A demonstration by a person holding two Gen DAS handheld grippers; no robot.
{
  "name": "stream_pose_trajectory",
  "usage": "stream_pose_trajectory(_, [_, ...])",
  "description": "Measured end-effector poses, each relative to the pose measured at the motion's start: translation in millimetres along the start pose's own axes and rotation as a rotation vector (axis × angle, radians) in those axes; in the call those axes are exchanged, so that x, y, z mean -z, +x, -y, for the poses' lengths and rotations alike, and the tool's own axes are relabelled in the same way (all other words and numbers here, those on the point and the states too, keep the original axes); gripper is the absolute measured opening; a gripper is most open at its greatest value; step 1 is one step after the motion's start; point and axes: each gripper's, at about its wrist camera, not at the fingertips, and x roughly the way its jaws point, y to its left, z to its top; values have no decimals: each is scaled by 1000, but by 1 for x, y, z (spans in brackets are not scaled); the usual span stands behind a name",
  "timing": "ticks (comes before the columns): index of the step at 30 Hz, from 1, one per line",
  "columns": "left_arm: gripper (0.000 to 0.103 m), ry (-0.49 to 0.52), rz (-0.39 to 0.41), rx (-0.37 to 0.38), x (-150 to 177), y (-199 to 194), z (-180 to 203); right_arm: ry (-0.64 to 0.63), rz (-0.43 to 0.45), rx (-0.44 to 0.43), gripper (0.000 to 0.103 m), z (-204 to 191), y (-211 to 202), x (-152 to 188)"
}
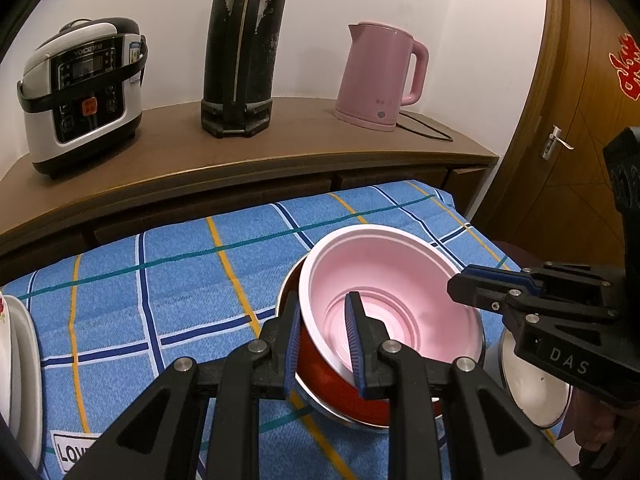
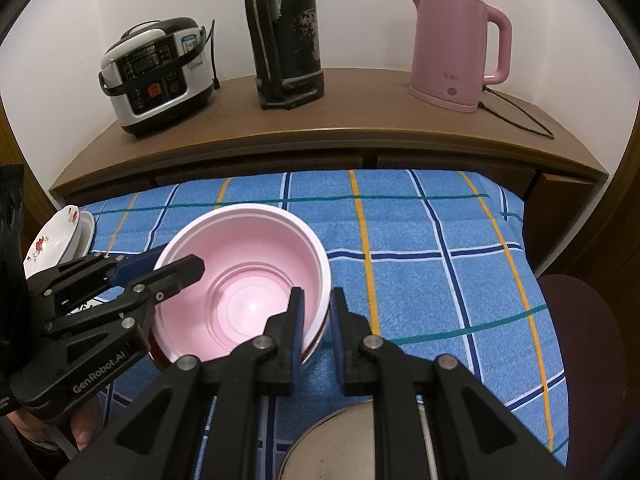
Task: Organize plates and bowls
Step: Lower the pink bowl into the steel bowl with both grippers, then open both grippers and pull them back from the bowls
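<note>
On the blue plaid cloth-covered table (image 2: 432, 240) my work looks partly done: the pale pink plastic bowl (image 1: 384, 292) already sits nested in the red bowl with a steel rim (image 1: 340, 392), which I take as the stacking of bowls well begun. Left of that pink bowl, at the cloth's edge, the white floral china plates (image 2: 52, 240) lean in a small pile, seemingly gathered, though I cannot tell how many. Just beside the pink bowl on its right, a round white-and-steel dish or lid (image 1: 536, 396) lies apart and I judge it is still to be sorted. My left gripper (image 1: 324, 344) straddles the near wall of the nested bowls, one finger inside the pink bowl and one outside the red; whether it truly pinches I cannot tell. My right gripper (image 2: 316, 336) straddles the pink bowl's right rim, fingers narrowly apart, contact likewise unclear
</note>
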Motion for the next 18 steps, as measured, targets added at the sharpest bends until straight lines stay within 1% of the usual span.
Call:
stream_pose_trajectory(3, [23,-2,1,0,0,0,0,4,2,-4,14,0,0,0])
stream_pose_trajectory(5, [26,1,2,-2,-1,0,1,13,8,-15,15,2,0,0])
stream_pose_trajectory(6, [26,7,6,-7,-1,-1,1,15,12,-25,17,3,0,0])
stream_pose_trajectory(7, [27,10,10,-10,-1,-2,1,15,15,-36,22,3,0,0])
stream_pose_trajectory(8, [31,9,14,-6,-2,-3,1,11,24,-36,29,2,-2,1])
stream_pose_trajectory(9, [40,5,23,9,-3,-5,1,4,34,-30,32,2,-4,1])
stream_pose_trajectory(10, [45,1,33,25,-3,-7,1,-5,48,-20,38,1,-6,1])
stream_pose_trajectory(11, [64,-4,51,29,-4,-11,1,-7,53,-21,44,1,-8,1])
stream_pose_trajectory(12, [81,-5,70,11,-4,-13,1,-5,56,-18,44,1,-9,0])
stream_pose_trajectory(13, [85,-8,88,-10,-4,-16,0,-4,57,-18,45,2,-9,0])
stream_pose_trajectory(14, [85,-15,90,-9,-5,-16,-2,-2,58,-16,46,3,-9,0])
stream_pose_trajectory(16, [85,-40,78,15,-7,-15,-6,2,59,-16,46,4,-9,0])
stream_pose_trajectory(18, [85,-44,80,22,-7,-15,-7,2,59,-21,46,4,-10,1])
